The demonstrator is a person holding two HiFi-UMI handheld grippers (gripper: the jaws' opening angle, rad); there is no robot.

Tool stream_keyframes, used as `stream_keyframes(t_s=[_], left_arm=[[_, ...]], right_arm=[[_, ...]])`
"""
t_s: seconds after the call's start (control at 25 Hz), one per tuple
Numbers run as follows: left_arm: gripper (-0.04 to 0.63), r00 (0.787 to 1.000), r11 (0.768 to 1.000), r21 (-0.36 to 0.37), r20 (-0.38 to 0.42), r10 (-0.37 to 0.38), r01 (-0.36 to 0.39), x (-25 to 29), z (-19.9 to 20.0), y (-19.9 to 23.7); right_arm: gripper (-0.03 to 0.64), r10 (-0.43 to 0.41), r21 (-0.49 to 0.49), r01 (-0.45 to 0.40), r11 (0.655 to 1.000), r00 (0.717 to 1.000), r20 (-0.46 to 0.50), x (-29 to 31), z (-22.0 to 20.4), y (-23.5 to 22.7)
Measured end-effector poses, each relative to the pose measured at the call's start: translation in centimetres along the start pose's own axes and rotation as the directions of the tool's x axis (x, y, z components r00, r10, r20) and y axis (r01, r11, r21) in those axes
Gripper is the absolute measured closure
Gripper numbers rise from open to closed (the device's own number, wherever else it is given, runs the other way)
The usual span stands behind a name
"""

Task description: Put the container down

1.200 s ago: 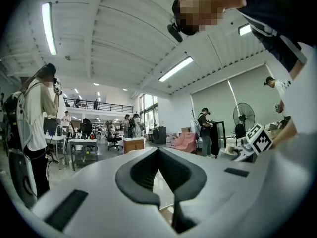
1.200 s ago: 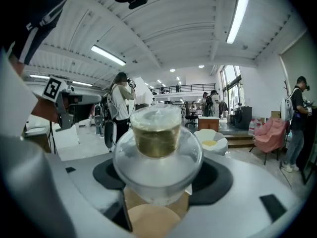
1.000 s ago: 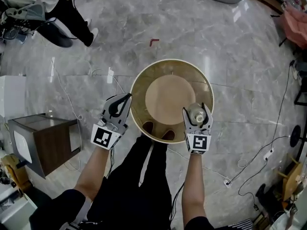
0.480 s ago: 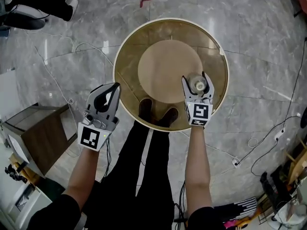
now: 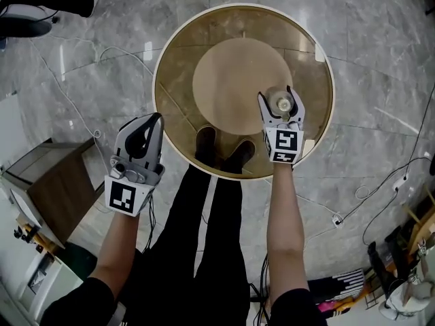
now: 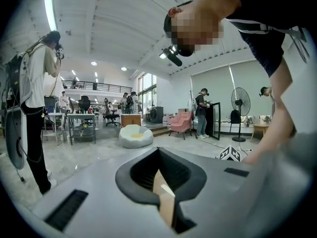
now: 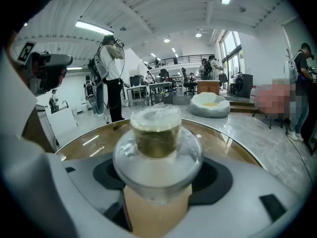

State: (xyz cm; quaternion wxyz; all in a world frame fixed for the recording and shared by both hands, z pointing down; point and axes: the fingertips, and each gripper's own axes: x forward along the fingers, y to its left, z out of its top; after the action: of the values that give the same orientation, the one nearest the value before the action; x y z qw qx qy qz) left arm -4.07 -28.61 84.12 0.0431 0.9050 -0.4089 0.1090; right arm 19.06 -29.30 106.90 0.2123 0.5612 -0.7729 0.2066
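Observation:
A small clear container (image 7: 156, 148) with a wide round body and a gold-lined neck under a clear cap sits between the jaws of my right gripper (image 5: 279, 106), which is shut on it. In the head view the container (image 5: 279, 102) hangs over the right half of a round brown glass table (image 5: 177, 60), near its pale central disc. My left gripper (image 5: 145, 129) stays left of the table, over the floor, shut with nothing between its jaws. In the left gripper view its jaws (image 6: 163, 192) meet and point out into the hall.
A brown cabinet (image 5: 47, 189) stands on the marble floor at the left. Cables (image 5: 367, 195) trail across the floor at right. My shoes (image 5: 223, 153) show through the glass. A person (image 7: 111, 78) stands beyond the table, a white beanbag (image 7: 210, 104) further back.
The table has drawn closer beneath me, and my right gripper with the container now hangs further in over the glass top. The left gripper has stayed beside the table's left edge.

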Motion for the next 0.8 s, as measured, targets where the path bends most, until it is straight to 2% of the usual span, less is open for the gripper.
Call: stream_keyframes(t_s=[0.32, 0.52, 0.8], left_arm=[[0.571, 1.0, 1.0, 0.002, -0.005, 0.012, -0.012, 0.0, -0.6, 0.4], [0.571, 1.0, 1.0, -0.011, 0.007, 0.011, -0.011, 0.2, -0.6, 0.3], [0.571, 1.0, 1.0, -0.004, -0.006, -0.001, 0.001, 0.2, -0.5, -0.4]], right_arm=[[0.275, -0.021, -0.016, 0.02, 1.0, 0.998, -0.063, 1.1, -2.5, -0.4], [0.275, -0.025, -0.053, 0.022, 0.998, 0.998, -0.062, 1.3, -2.4, 0.0], [0.275, 0.045, -0.041, -0.048, 0.998, 0.997, -0.062, 1.0, -2.7, 0.6]])
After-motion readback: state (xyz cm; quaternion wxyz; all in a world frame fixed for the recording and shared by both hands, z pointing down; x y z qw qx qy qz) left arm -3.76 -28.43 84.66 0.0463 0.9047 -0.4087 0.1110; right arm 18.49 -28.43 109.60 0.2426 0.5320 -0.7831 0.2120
